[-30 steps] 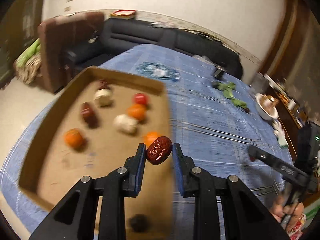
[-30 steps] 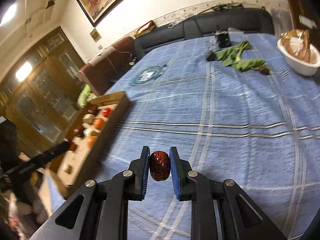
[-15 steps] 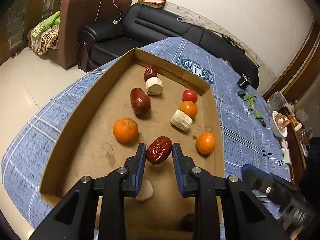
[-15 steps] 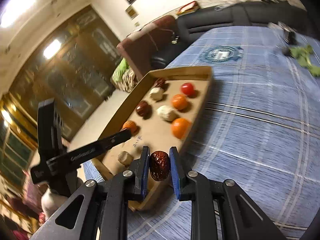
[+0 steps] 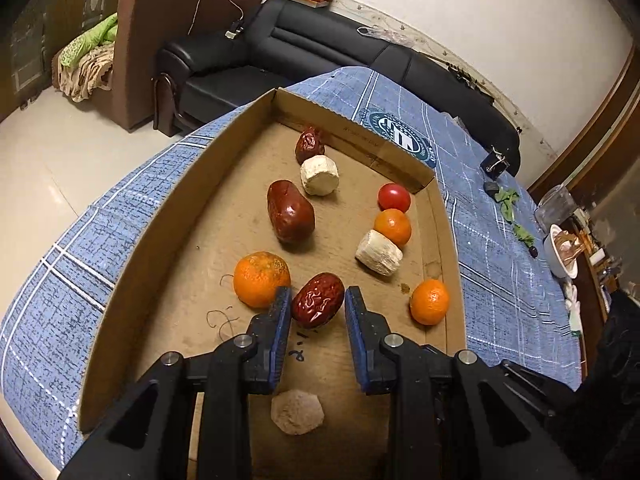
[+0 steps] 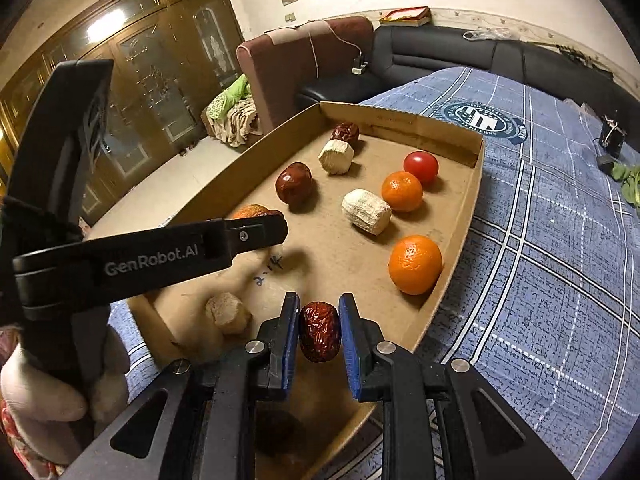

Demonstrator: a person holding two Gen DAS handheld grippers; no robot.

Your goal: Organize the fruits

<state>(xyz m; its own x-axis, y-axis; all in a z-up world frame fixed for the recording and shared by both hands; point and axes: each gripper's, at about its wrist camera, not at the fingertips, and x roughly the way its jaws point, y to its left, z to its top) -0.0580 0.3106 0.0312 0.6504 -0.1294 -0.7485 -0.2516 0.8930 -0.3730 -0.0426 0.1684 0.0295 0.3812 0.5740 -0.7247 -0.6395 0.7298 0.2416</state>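
Over the cardboard tray (image 5: pixel 168 216), each gripper's fingers clamping a date, one tangerine (image 6: pixel 250 211) half-hidden.

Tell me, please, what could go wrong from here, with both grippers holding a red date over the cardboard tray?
1. The left gripper holds its red date right beside an orange; lowering may nudge that orange.
2. The right gripper holds its date near the cardboard tray corner; released there, it might roll onto the blue cloth.
3. The grippers work close together, so they could collide.
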